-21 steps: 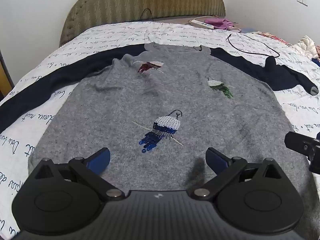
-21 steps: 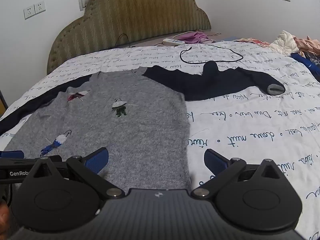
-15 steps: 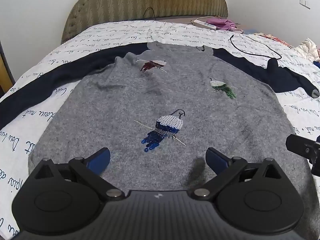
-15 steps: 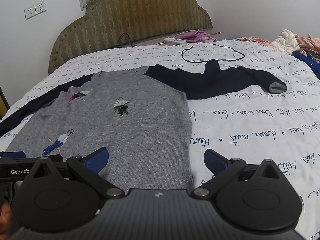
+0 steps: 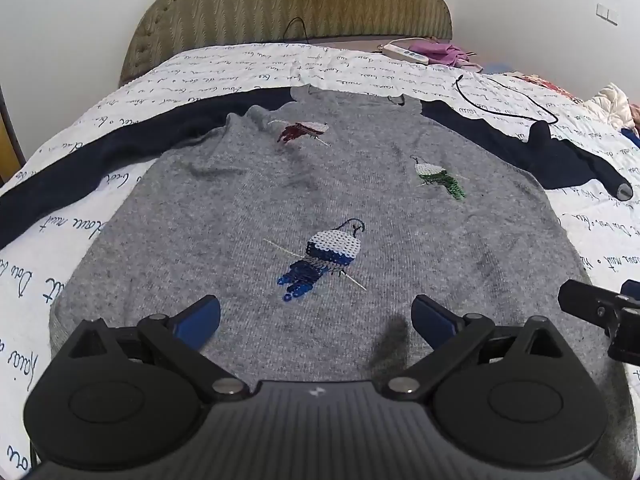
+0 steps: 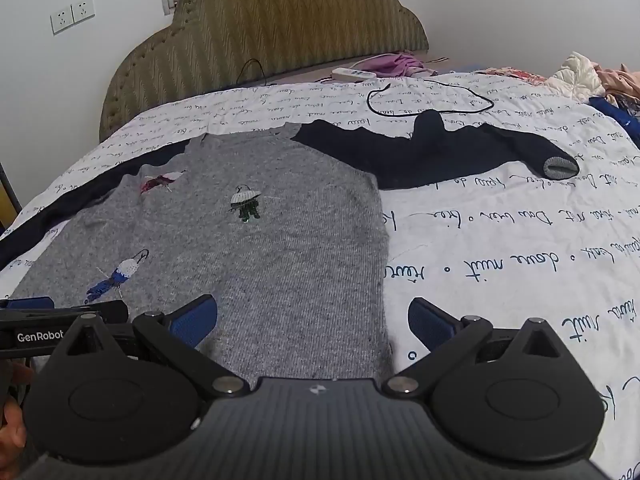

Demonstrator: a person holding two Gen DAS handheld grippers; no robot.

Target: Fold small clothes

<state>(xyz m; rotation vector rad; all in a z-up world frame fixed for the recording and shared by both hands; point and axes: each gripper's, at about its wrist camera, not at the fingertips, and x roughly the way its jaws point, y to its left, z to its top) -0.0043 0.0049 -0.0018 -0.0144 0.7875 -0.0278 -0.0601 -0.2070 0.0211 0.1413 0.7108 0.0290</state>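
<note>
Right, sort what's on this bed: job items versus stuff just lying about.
For the job:
grey sweater, spread flat
left gripper, jaws open
right gripper, jaws open

Lying about:
black cable
white power strip
purple cloth
clothes pile

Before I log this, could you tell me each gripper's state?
Left gripper: open, holding nothing.
Right gripper: open, holding nothing.
</note>
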